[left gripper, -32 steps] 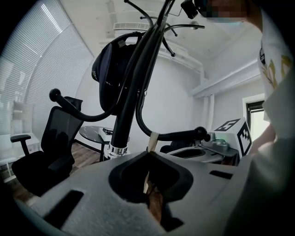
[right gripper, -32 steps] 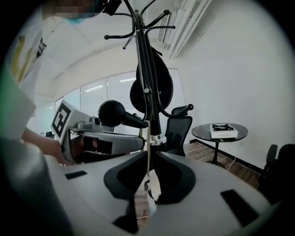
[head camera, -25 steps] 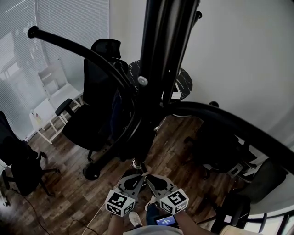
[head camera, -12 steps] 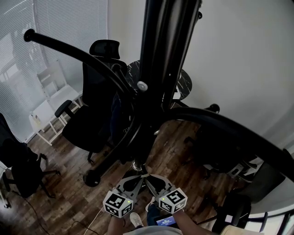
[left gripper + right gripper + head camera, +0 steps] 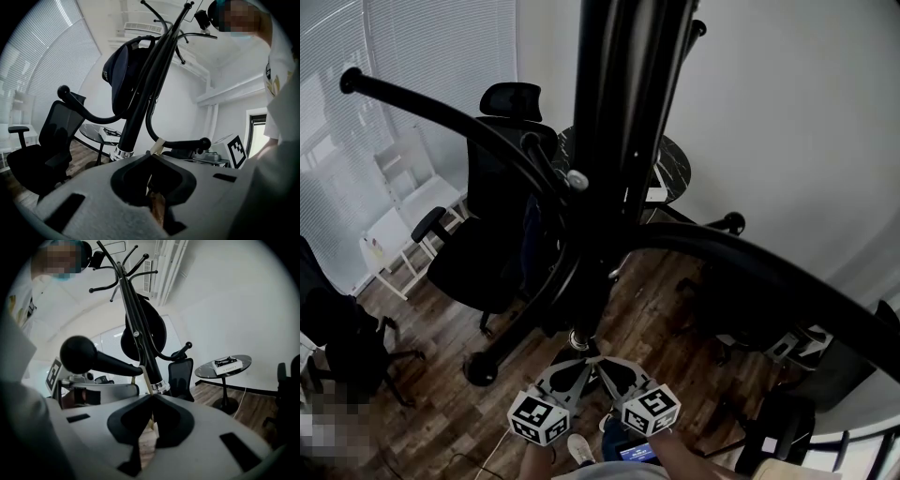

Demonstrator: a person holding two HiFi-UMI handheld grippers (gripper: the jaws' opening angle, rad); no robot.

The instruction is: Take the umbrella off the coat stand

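A long black folded umbrella (image 5: 584, 300) stands upright against the black coat stand (image 5: 441, 103), with a silver ring (image 5: 578, 335) just above its wooden handle. Low in the head view, my left gripper (image 5: 574, 360) and right gripper (image 5: 602, 362) meet tip to tip under that ring, both shut on the handle. In the left gripper view the umbrella (image 5: 140, 103) rises from my left gripper (image 5: 151, 157), and a brown wooden piece shows between the jaws. The right gripper view has the same umbrella (image 5: 143, 348) above my right gripper (image 5: 151, 397). A dark bag (image 5: 122, 75) hangs higher on the stand.
Curved stand arms with ball ends reach out left and right (image 5: 750, 258). A black office chair (image 5: 502, 216) stands behind the stand, more chairs (image 5: 337, 337) at both sides. A round dark table (image 5: 675, 169) carries a box (image 5: 227, 364). A white shelf (image 5: 403, 206) stands by the blinds.
The stand and umbrella have drifted slightly left in the head view, and both grippers sit a little lower. Both stay shut on the handle.
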